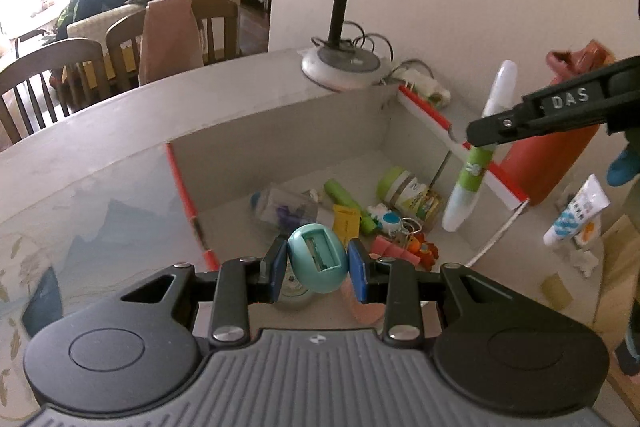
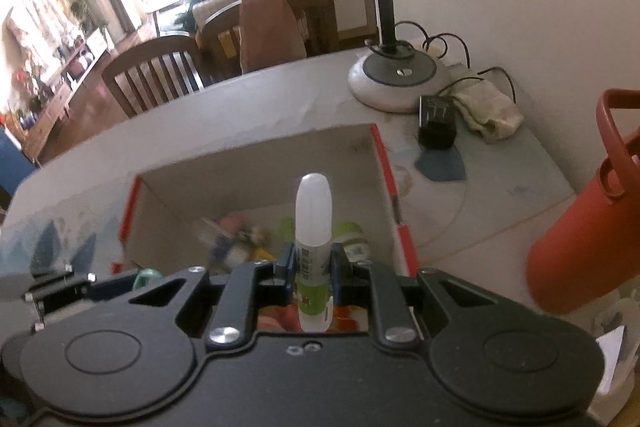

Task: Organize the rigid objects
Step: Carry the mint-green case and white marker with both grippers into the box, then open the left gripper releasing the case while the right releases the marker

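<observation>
The pale grey desk [image 2: 280, 99] runs off ahead of both sets of jaws, and on it, just past them, sits the open white cardboard box with red-edged walls [image 1: 280, 135], already holding a jumble of small things. Well to the right of the right jaws stands a tall orange-red bottle with a loop handle [image 2: 580, 239], upright on the desk. Beyond the far right corner of the box, farther from the jaws than anything else on the desk, is the white round base of a black gooseneck lamp [image 2: 394, 79].

The right gripper [image 2: 314, 269] has its jaws clamped on a slim white spray bottle with a green printed label [image 2: 314, 227]. The bottle's long axis runs straight away from the jaws, its rounded translucent cap leading, out over the box; from the left wrist view it hangs tilted above the box's right wall, cap uppermost.

The left gripper [image 1: 318, 267] has its blue-padded jaws closed on a small teal egg-shaped plastic object with a rectangular slot [image 1: 317, 257]. The slotted face looks back toward the camera, and the egg's longer axis tilts slightly left at the top. It is held above the near edge of the box, just ahead of the jaws. Past it, on the box floor, lies a green-lidded jar [image 1: 408, 193] on its side.
</observation>
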Motion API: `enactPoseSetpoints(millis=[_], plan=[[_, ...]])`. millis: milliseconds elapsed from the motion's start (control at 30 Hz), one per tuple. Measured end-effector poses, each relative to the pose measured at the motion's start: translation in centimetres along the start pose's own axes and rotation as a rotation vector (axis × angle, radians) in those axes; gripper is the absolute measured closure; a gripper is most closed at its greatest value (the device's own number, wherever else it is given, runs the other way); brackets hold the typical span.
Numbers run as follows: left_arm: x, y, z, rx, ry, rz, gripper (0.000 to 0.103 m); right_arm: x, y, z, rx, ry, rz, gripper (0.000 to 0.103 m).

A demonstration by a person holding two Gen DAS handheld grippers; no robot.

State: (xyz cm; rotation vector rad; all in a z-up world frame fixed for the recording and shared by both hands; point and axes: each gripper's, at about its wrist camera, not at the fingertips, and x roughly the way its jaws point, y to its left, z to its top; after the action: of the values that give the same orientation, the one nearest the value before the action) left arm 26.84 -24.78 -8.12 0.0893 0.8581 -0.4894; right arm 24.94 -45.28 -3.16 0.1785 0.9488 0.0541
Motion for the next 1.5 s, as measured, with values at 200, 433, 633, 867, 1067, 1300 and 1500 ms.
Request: enactPoseSetpoints(millis=[200, 433, 633, 867, 1067, 1300, 1500], plan=[[3.8, -0.9, 1.1, 0.01, 0.078, 0.039, 0.071, 2.1, -1.0, -0.5, -0.067, 0.062, -0.018, 0.087], [7.4, -0.8, 1.8, -0.034, 0.195, 0.087, 0.071, 4.9, -0.9, -0.9, -0.108, 0.133, 0.008, 0.087], [9.0, -1.3, 1.5, -0.024, 0.242, 0.106, 0.071, 6.6, -0.7, -0.6, -0.114, 0.137, 0.019, 0.086], [10.0, -1.4, 1.2, -0.042, 0.281, 0.104, 0.071, 8.4, -1.1, -0.1, -0.094, 0.149, 0.018, 0.087], [10.0, -1.2, 1.4, -0.065, 0.288, 0.104, 0.071, 9.0, -1.1, -0.2, -0.086, 0.152, 0.03, 0.084], [9.8, -1.1, 1.6, -0.092, 0.283, 0.11, 0.071, 8.7, -0.9, -0.5, -0.09, 0.15, 0.035, 0.077], [8.5, -1.0, 1.3, -0.107, 0.254, 0.102, 0.071, 7.1, -0.5, -0.9, -0.084, 0.127, 0.043, 0.07]])
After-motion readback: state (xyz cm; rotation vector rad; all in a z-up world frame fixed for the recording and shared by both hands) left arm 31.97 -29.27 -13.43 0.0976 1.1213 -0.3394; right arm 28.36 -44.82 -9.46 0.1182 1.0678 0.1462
